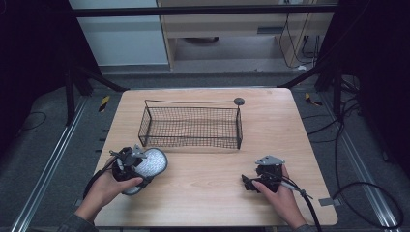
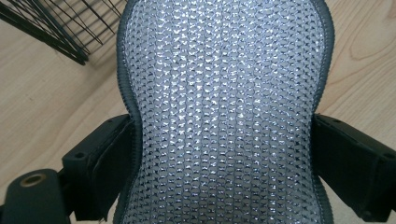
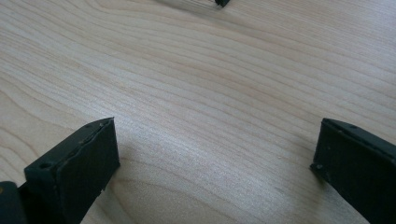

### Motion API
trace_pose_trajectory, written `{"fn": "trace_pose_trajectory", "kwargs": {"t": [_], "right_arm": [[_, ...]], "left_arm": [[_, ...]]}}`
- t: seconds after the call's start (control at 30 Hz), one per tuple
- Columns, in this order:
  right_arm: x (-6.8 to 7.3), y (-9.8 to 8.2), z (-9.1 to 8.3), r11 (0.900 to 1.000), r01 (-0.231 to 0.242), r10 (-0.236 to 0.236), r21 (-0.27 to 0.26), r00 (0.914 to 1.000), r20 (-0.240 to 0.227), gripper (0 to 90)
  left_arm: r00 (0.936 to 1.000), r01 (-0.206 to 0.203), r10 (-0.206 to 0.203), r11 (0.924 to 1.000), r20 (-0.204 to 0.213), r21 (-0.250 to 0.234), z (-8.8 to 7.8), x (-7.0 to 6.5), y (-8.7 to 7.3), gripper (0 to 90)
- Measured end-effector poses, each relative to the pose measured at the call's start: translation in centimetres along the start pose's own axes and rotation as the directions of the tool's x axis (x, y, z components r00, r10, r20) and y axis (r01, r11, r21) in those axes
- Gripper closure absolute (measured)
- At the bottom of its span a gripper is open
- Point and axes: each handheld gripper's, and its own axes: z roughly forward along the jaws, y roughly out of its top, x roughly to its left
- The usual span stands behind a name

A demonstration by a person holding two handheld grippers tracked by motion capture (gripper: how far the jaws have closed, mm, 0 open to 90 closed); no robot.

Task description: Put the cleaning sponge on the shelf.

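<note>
Silver mesh fabric with a dark grey bound edge forms the pad (image 1: 150, 163), an elongated piece narrowed at its waist. The left claw (image 1: 129, 164) is closed on that waist, one jaw pressing each side edge, as the left gripper view confirms (image 2: 224, 116). The pad's long axis runs forward from the claw toward the near left corner of the wire basket (image 1: 191, 126). Relative to the basket, the pad sits just short of its near wall, near that left corner, close above or on the surface (image 1: 208, 179); which cannot be told. The left claw is therefore the nearer one to the basket. The right claw (image 1: 249, 182) stands with jaws apart, holding nothing, on the surface, well short of the basket's near right corner.
</note>
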Motion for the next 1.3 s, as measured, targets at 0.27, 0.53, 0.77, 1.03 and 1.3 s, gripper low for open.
{"fn": "trace_pose_trajectory", "kwargs": {"t": [0.27, 0.53, 0.77, 1.03, 1.3], "right_arm": [[0.0, 0.0, 0.0, 1.000, 0.001, -0.001, -0.003, 1.0000, -0.001, 0.4], [0.0, 0.0, 0.0, 1.000, 0.000, 0.000, -0.004, 1.0000, 0.000, 0.4], [0.0, 0.0, 0.0, 1.000, 0.000, 0.000, -0.005, 1.0000, -0.001, 0.4], [0.0, 0.0, 0.1, 1.000, 0.002, -0.002, -0.005, 1.0000, -0.004, 0.4], [0.0, 0.0, 0.1, 1.000, 0.003, -0.003, -0.005, 1.0000, -0.006, 0.4]], "left_arm": [[0.9990, -0.045, 0.045, 0.9984, -0.005, -0.035, -1.3, 0.7, 1.4, 9.1], [0.9971, -0.072, 0.071, 0.9956, -0.027, -0.059, -2.7, 0.9, 3.1, 9.1], [0.9944, -0.092, 0.089, 0.9938, -0.058, -0.062, -3.6, 1.5, 4.2, 9.1], [0.9857, -0.138, 0.130, 0.9876, -0.107, -0.074, -4.1, 1.9, 6.2, 9.3], [0.9747, -0.186, 0.178, 0.9812, -0.135, -0.051, -4.0, 2.0, 8.0, 9.4]]}}
